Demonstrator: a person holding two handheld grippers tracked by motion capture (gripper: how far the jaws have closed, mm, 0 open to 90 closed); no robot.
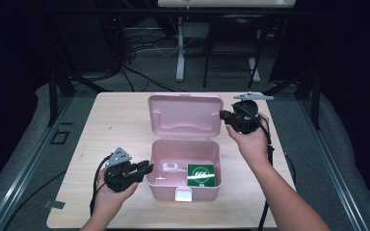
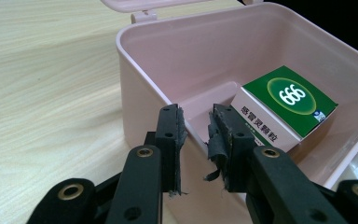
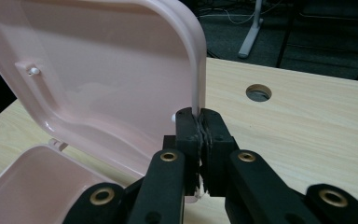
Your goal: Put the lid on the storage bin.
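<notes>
Pink plastic forms the box (image 1: 184,168), which is set at the table's (image 1: 111,120) centre with its lid (image 1: 185,116) raised at twelve o'clock. Inside, toward five o'clock, a green carton (image 1: 201,174) is laid. The lid is best swung slowly about its hinge while the base is steadied. The right gripper (image 3: 200,128) is clamped tight on the lid's edge. The left gripper (image 2: 196,122) is pinched on the box's nine-o'clock wall.
</notes>
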